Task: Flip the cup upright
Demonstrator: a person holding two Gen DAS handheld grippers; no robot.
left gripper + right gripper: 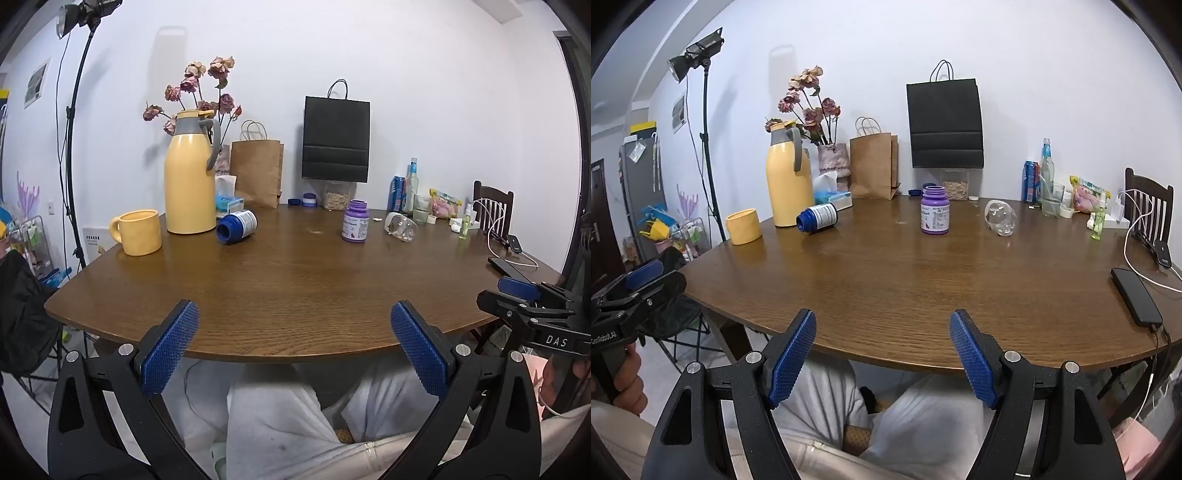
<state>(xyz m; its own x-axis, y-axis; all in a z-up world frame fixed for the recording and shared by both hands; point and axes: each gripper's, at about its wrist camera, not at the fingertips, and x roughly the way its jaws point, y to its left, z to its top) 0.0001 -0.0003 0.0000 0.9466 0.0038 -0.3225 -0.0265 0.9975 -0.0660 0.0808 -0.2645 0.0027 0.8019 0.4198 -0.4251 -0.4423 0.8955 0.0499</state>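
Observation:
A yellow mug (137, 232) stands mouth up at the table's far left, beside a tall yellow thermos jug (190, 173); it also shows in the right wrist view (742, 226). A clear glass cup (400, 226) lies on its side at the far right of the table, also in the right wrist view (1001, 217). My left gripper (295, 325) is open and empty at the near table edge. My right gripper (882, 330) is open and empty there too, to the right of the left one. Both are far from the cups.
On the wooden table (295, 280): a blue bottle on its side (237, 226), an upright purple bottle (355, 220), paper bags, a vase of dried roses, bottles and a glass at far right, a black phone on a cable (1137, 302). A chair (1148, 206) stands right.

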